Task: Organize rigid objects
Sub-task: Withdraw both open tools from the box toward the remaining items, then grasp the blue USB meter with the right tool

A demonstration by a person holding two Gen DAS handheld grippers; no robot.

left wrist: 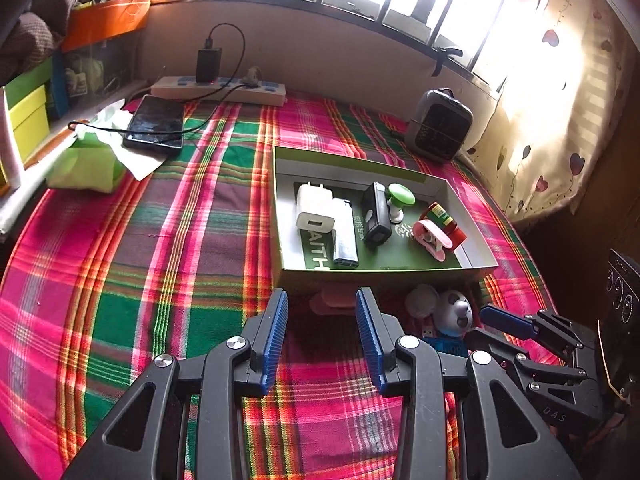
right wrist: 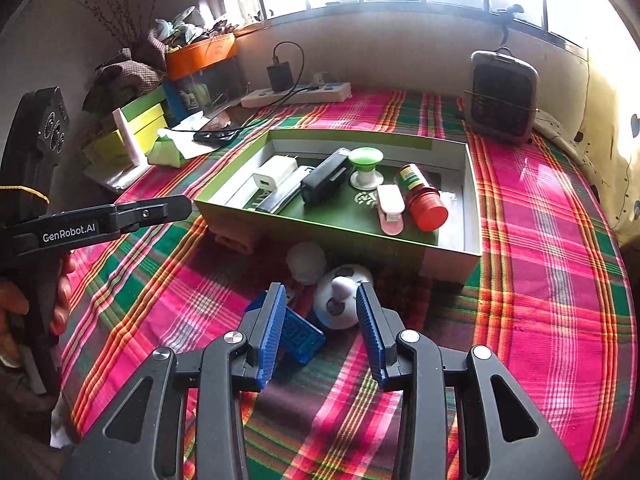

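While both hand-held grippers hang over the plaid cloth [left wrist: 160, 260], the shallow green box [left wrist: 486, 258] sits toward the far right of it, open-topped, with pale inner walls and a dark green floor.

Inside lie six things: one white charger plug [left wrist: 314, 210], one white-and-black lighter [left wrist: 346, 236] just beside it, one black oblong device [left wrist: 376, 214], one green-capped knob [left wrist: 401, 196] on a white stem, one pink clip [left wrist: 432, 238], and one small bottle [right wrist: 422, 194] with a red cap lying on its side.

Four loose things sit on the cloth in front of the box's near wall: one pale pink piece [left wrist: 332, 300] partly tucked under the box edge, one whitish ball [right wrist: 307, 262], one white panda-like figure [right wrist: 340, 298], and one blue see-through block [right wrist: 302, 338].

The left hand-held gripper [left wrist: 322, 332] has its blue pads apart with nothing between them, over bare cloth near the pink piece. The right hand-held gripper [right wrist: 322, 330] also stands apart and empty, its tips on either side of the figure and block in the picture.

The cloth to the left of the box is wide and bare. A small heater [left wrist: 438, 124] stands near the far right corner; a power strip [left wrist: 218, 90] and a tablet [left wrist: 156, 124] lie along the back wall.
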